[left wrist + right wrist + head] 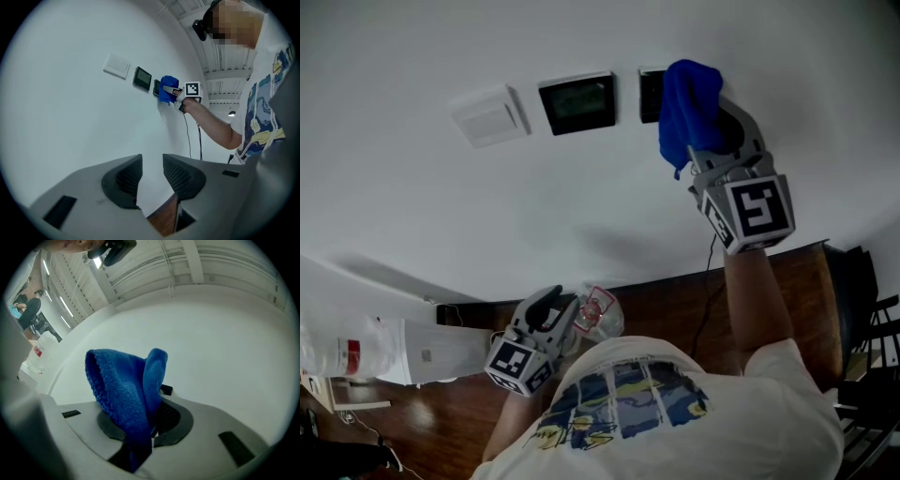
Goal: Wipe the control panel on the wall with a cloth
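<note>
Three plates sit in a row on the white wall: a white switch plate (490,117), a black control panel (577,103) and a second dark panel (649,95). My right gripper (715,117) is raised and shut on a blue cloth (688,108), which is bunched against the right edge of that second panel. In the right gripper view the blue cloth (124,390) stands up between the jaws and hides the panel. My left gripper (558,302) hangs low by my chest; its jaws (152,176) stand apart with nothing between them. It looks up at the black control panel (142,78) and the cloth (168,89).
A black cable (708,281) hangs down the wall below my right arm. White bags and boxes (356,352) stand on the wooden floor at left, a clear plastic item (600,314) lies near the left gripper, and black chairs (862,309) are at right.
</note>
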`<state>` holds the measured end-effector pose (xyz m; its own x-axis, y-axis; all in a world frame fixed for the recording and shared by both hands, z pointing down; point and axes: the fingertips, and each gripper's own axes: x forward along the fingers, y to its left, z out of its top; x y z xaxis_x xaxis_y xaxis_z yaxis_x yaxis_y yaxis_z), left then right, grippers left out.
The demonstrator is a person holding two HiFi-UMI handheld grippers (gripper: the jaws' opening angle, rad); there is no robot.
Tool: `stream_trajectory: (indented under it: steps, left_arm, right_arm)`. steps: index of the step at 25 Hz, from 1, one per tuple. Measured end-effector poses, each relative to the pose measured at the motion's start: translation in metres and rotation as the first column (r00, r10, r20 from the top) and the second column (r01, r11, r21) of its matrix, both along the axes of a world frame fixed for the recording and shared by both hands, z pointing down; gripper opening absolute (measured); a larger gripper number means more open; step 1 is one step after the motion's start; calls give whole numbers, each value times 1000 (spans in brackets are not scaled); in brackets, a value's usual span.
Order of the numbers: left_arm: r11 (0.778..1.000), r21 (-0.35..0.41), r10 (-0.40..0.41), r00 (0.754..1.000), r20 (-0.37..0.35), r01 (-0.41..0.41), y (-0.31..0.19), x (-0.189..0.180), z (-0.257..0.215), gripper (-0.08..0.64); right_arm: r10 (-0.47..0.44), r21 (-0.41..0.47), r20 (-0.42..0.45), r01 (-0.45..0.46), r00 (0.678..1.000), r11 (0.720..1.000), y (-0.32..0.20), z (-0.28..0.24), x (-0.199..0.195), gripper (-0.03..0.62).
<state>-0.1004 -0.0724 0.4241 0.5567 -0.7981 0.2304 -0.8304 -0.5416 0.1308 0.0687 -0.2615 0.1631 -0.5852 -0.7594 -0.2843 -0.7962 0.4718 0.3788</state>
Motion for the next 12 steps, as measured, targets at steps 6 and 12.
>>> stream_trajectory:
  steps: [6, 12]
  left_arm:
    - [1000, 0, 12, 1000, 8, -12, -9, 12, -3, 130]
    - [1000, 5, 23, 1000, 15, -23, -10, 19, -4, 130]
  right_arm:
    - [52, 6, 23, -52, 998, 999, -12, 2, 40, 103]
    - [73, 8, 25, -74, 997, 997, -13, 6, 53, 101]
